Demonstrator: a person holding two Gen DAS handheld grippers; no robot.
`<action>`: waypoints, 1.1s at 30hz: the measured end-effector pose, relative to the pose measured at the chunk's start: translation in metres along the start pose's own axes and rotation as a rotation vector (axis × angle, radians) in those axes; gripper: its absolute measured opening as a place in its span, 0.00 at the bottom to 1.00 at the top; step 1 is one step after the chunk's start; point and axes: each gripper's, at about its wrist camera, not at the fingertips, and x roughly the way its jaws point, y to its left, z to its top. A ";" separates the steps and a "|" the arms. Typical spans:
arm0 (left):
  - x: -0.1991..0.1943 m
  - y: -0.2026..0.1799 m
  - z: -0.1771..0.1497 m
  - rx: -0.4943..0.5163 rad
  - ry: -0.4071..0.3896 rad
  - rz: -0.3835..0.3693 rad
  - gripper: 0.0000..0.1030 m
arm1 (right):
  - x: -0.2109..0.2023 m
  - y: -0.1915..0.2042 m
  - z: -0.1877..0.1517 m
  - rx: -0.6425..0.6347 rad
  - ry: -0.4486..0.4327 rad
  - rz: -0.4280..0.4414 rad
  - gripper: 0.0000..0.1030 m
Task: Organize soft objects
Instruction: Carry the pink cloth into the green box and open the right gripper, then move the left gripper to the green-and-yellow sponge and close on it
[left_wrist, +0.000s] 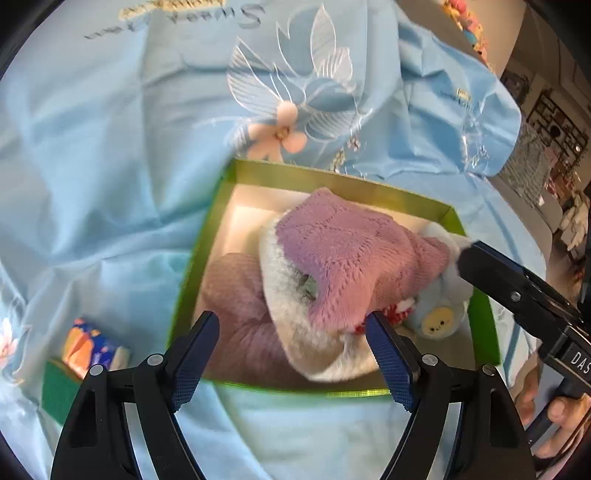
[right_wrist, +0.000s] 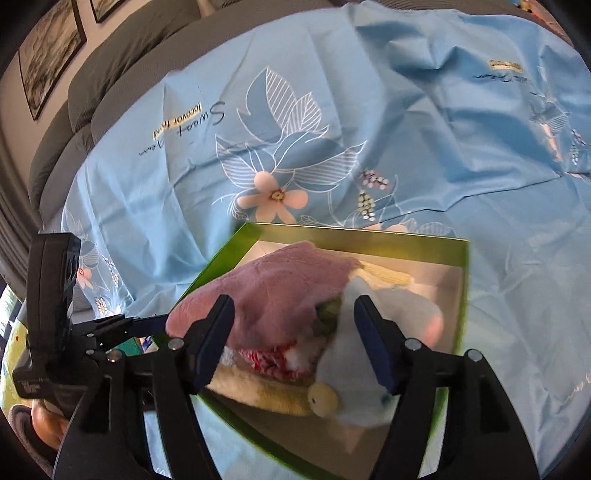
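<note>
The green box (left_wrist: 334, 182) on the blue sheet (left_wrist: 110, 184) holds a pink-and-white plush (left_wrist: 332, 251) and a pale blue toy (right_wrist: 354, 387). Both hand-held grippers, left (left_wrist: 291, 332) and right (right_wrist: 293, 314), angle downward over it, jaws spread, gripping nothing.

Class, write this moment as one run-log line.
stage: release | left tongs: open | right tongs: open | pink plush: in green box | nothing held
</note>
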 end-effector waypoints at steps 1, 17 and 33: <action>-0.004 -0.001 -0.001 0.001 -0.009 0.003 0.81 | -0.009 0.000 -0.003 0.002 -0.013 0.004 0.69; -0.066 0.016 -0.074 -0.011 -0.091 0.055 0.85 | -0.074 0.059 -0.076 -0.078 -0.044 -0.022 0.86; -0.098 0.078 -0.126 -0.065 -0.142 0.122 0.95 | -0.058 0.134 -0.129 -0.180 0.044 -0.016 0.90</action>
